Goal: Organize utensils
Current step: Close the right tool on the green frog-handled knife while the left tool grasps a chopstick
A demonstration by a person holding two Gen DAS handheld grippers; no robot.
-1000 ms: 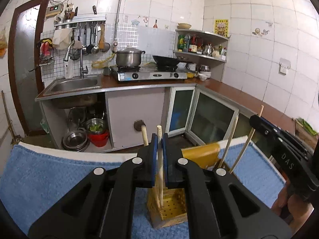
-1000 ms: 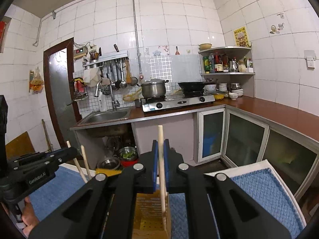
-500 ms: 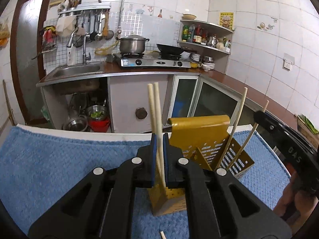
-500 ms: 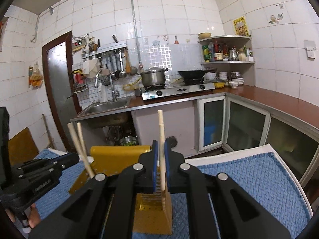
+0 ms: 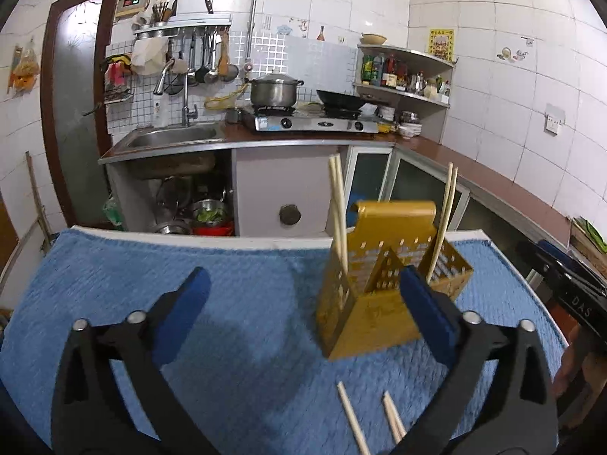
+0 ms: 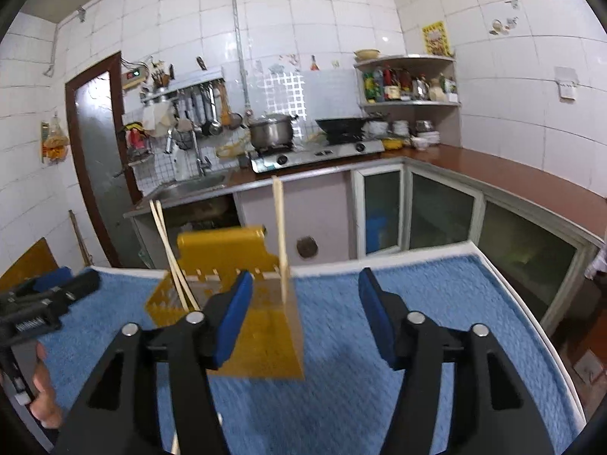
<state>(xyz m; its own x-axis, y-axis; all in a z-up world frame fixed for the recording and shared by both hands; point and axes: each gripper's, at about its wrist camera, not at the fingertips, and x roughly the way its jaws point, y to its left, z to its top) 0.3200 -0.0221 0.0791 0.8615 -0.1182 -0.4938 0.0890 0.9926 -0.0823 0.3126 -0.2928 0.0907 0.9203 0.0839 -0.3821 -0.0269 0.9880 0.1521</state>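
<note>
While a blue towel (image 5: 235,303) covers the tabletop, the room behind it is a white-tiled kitchen: a brown door (image 5: 72,106) at far left, a steel sink (image 5: 170,138) with a tap, utensils hanging on a rail (image 5: 182,26), a lidded pot (image 5: 275,91) and a black wok (image 5: 341,99) on a two-burner stove (image 5: 311,123), and a corner shelf (image 5: 406,64) crowded with bottles. Below the counter sit metal bowls and a red basin (image 5: 212,229).

On the towel stands a yellow holder (image 5: 371,314) with perforated walls and a tall back. One chopstick pair (image 5: 338,212) stands nearly upright in its left compartment; a second pair (image 5: 444,223) leans in the right compartment. Two more loose chopsticks (image 5: 373,417) lie flat on the towel in front of the holder, near the bottom of the left wrist view.

The left tool (image 5: 303,303) is spread wide and grips nothing; the holder sits between its blue pads, close to the right-side pad (image 5: 425,311). The right tool (image 6: 303,311) is likewise released and empty, with the holder just ahead and to its left, partly behind one pad (image 6: 233,314). Each tool shows at the edge of the other's view.
</note>
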